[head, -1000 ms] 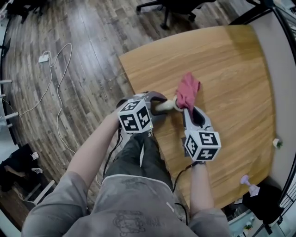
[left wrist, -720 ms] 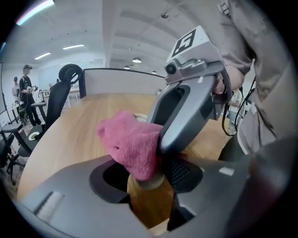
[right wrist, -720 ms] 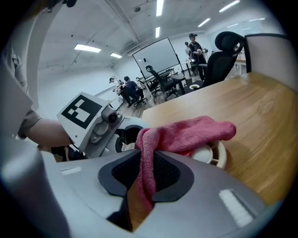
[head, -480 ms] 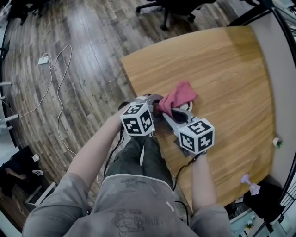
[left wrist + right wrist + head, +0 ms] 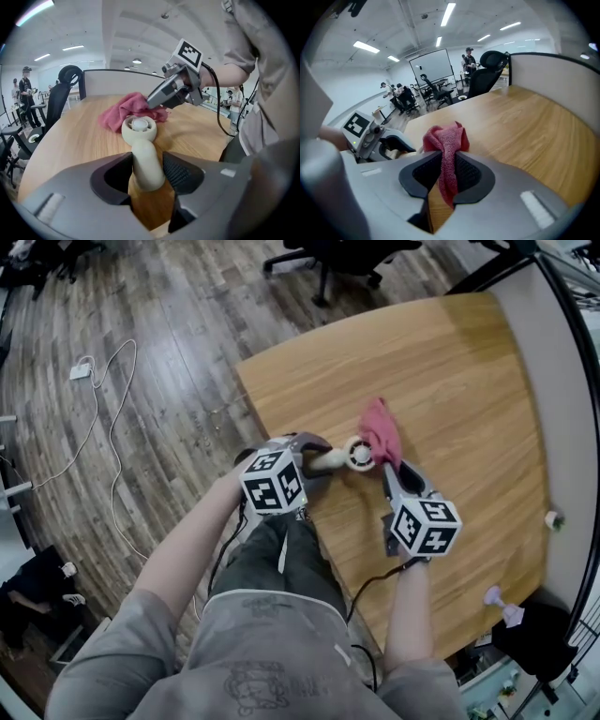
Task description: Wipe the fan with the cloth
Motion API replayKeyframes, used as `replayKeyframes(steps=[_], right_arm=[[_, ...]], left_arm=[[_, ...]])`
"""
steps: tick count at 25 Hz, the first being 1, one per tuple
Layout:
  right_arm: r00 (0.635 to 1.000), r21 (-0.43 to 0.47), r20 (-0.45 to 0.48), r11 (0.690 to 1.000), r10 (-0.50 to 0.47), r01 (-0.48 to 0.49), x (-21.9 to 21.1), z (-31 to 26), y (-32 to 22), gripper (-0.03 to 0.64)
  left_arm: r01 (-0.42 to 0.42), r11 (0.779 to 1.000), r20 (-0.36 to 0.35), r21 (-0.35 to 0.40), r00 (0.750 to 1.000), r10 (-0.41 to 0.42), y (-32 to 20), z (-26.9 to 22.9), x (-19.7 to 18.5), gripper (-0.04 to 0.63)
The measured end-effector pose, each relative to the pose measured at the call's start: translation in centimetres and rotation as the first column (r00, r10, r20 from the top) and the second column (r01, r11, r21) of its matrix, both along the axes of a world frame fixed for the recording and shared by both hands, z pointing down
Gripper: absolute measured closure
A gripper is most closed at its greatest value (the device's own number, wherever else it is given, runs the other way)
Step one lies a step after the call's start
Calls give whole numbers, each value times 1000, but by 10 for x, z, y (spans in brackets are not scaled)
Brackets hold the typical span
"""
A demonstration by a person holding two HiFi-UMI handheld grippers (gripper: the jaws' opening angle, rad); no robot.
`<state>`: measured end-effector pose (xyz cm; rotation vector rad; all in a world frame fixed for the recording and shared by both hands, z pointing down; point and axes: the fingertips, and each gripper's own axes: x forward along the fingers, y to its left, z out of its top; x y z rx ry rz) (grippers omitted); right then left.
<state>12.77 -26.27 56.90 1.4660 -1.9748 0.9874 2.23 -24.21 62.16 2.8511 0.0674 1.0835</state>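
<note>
The fan, a small cream handheld one, has its handle clamped between the jaws of the left gripper, and its round head reaches out over the wooden table near that table's left front edge. Pressed against the far side of the fan's head is the pink cloth, bunched up, with a fold pinched between the closed jaws of the right gripper, which sits just right of the fan. Well right of the fan, a small purple object stands at the table's near corner. Left of the fan, a white cable trails across the wood floor.
</note>
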Motion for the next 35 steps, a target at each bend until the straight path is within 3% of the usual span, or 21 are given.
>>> replayKeyframes(steps=[3,9,11,15,18,21,26,29,31,35], right_arm=[[1000,35,-23,999,5,-4,4,-5,-5,534],[979,-24,67,980,-195,196,-66,5,-1,534],[960,-36,101,963,-262,267,-90,6,3,534],[898,-75,147,901,-414,428,-126,11,15,534],[877,-105,168,876,-450,470,-131,15,17,534],[891,-113,141,887,-431,447,-120,14,14,534],[966,-93,108,965,-235,245,-79,7,4,534],[992,-83,-36,990,-121,118,-42,6,0,534],[992,-68,-103,995,-78,71,-24,1,-1,534],[996,-40,-92,999,1,-5,-3,-15,3,534]], left_arm=[[-8,1000,5,-11,1000,8,1,0,0,390],[-7,1000,3,2,1000,7,0,0,1,390],[-6,1000,3,4,1000,6,0,0,2,390],[-13,1000,-2,17,1000,13,2,0,3,390],[-25,999,-4,36,1000,25,3,0,1,391],[-22,999,-6,50,1000,22,2,0,0,390],[-3,997,10,74,1000,2,1,3,1,388],[16,991,39,131,999,-21,0,8,3,390],[63,985,35,159,997,-69,-3,8,0,385],[197,973,54,122,977,-204,-5,8,-12,387]])
